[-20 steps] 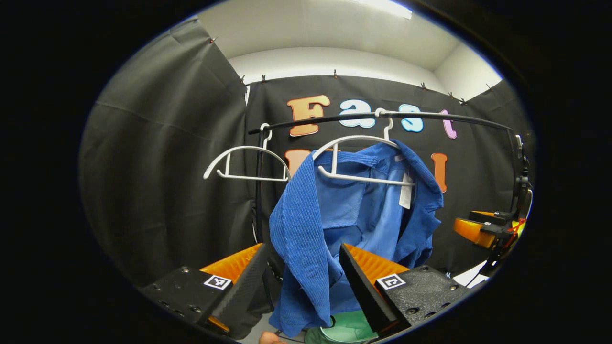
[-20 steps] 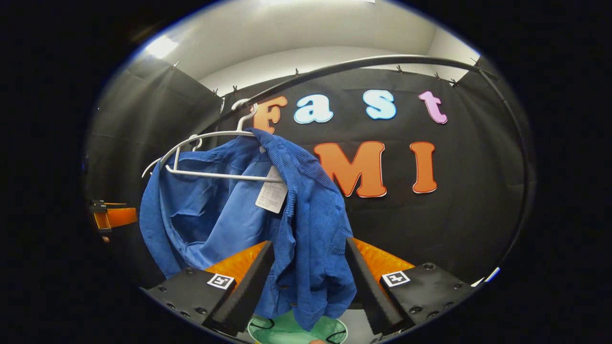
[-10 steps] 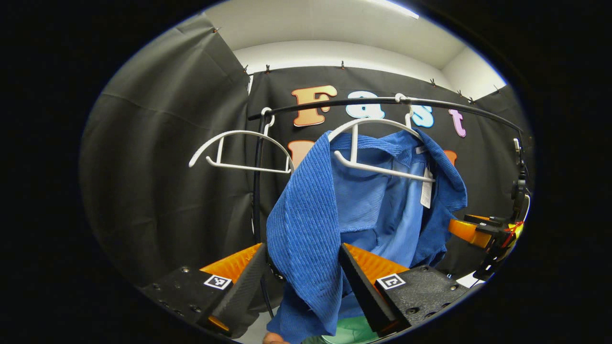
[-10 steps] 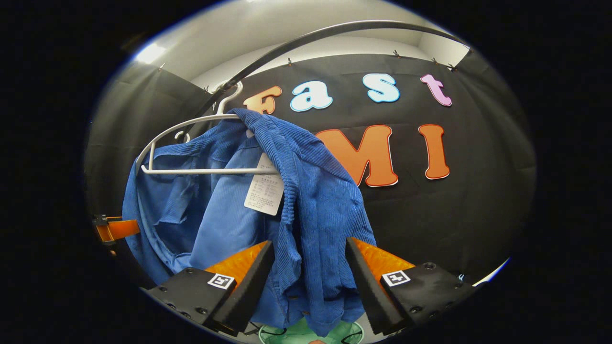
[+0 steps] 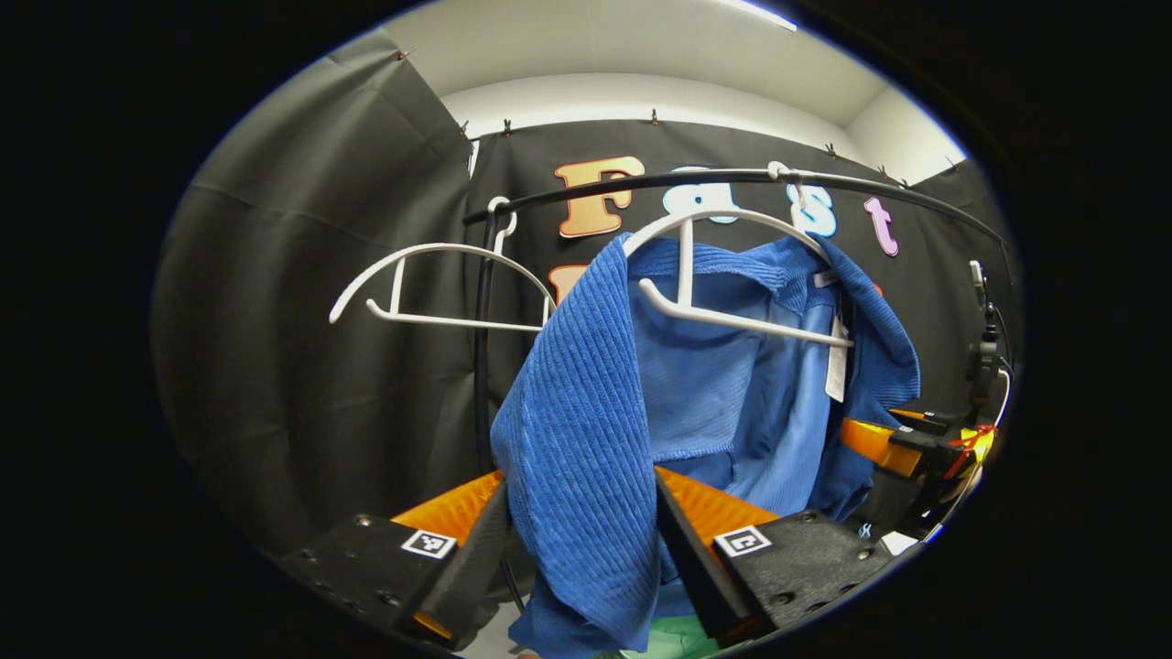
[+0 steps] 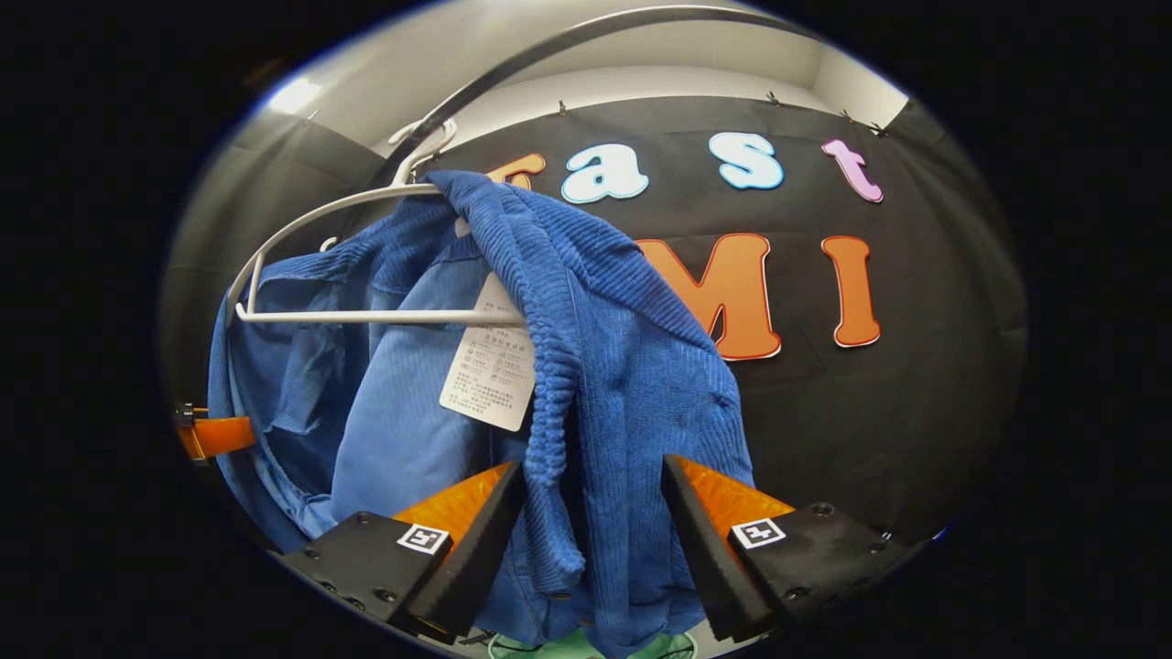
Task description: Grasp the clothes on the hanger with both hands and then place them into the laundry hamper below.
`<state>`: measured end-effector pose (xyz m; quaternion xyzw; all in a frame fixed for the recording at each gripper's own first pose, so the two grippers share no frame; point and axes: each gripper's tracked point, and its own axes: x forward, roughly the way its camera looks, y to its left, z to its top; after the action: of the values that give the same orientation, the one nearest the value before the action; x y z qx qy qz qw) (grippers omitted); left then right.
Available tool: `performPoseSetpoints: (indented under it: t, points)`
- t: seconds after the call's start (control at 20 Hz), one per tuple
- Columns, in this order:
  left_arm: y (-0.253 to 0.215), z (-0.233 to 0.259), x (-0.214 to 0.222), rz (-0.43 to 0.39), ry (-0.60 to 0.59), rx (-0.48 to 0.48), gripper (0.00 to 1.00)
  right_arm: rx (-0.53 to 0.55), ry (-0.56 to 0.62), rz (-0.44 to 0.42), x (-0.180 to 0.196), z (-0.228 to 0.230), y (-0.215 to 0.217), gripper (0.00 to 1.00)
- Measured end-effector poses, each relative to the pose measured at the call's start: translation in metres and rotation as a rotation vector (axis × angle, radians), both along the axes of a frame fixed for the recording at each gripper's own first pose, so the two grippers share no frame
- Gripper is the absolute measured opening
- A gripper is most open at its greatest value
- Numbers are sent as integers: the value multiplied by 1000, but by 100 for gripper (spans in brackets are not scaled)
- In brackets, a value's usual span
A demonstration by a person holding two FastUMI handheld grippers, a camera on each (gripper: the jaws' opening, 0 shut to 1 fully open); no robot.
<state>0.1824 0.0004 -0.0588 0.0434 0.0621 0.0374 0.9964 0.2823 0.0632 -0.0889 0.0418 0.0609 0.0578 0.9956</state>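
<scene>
Jacket [image 5: 586, 439]: ribbed matt corduroy-like cloth, smoother lining inside. Hanger [image 5: 723, 316]: smooth white plastic. Rail [image 5: 641, 181]: smooth, dark, slightly glossy.

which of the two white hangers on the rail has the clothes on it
The hanger nearer the left gripper carries the blue jacket. The other hanger, farther along the rail toward the booth's corner, hangs bare.

- Left gripper [image 5: 581, 558]: black blocks w/ small screws, a square black & white tag stuck on each.
- Right gripper [image 6: 593, 549]: built the same.
</scene>
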Motion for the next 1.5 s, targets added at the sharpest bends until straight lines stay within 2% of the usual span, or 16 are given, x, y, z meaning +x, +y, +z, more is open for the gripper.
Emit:
performPoseSetpoints:
  t: [0.05, 0.2, 0.25, 0.3, 0.4, 0.6, 0.8, 0.85, 0.9, 1.0, 1.15, 1.5]
  points:
    - [0, -1, 1, 2, 4, -3, 74, 21, 1, 20, 1, 1, 2, 97]
    - [2, -2, 10, -15, 9, 6, 33, 73, 9, 46, 3, -1, 2, 49]
    - [6, -1, 10, 0, 11, -6, 19, 84, 6, 46, 4, 2, -1, 33]
    - [2, 2, 11, -27, 1, -37, 6, 92, -7, 68, 4, 5, -2, 17]
    - [4, 6, 9, -33, -1, -71, 0, 100, -40, 91, 3, 15, -5, 13]
    - [17, 14, 4, 7, -8, -37, 0, 115, -79, 109, -8, 42, -30, 13]
    - [10, 20, -3, -3, -14, -38, 1, 201, -80, 126, -13, 64, -49, 13]
    - [12, 24, -5, 1, -19, -34, 2, 214, -84, 133, -14, 67, -53, 18]
    - [13, 27, -7, 4, -24, -32, 1, 221, -86, 134, -13, 70, -58, 7]
    - [14, 35, -11, 6, -34, -36, 0, 256, -62, 158, -12, 75, -65, 11]
    - [20, 45, -20, 14, -52, -55, 0, 377, -28, 201, -9, 84, -71, 11]
    - [37, 70, -35, 40, -93, -24, 1, 496, -62, 198, 0, 101, -93, 11]
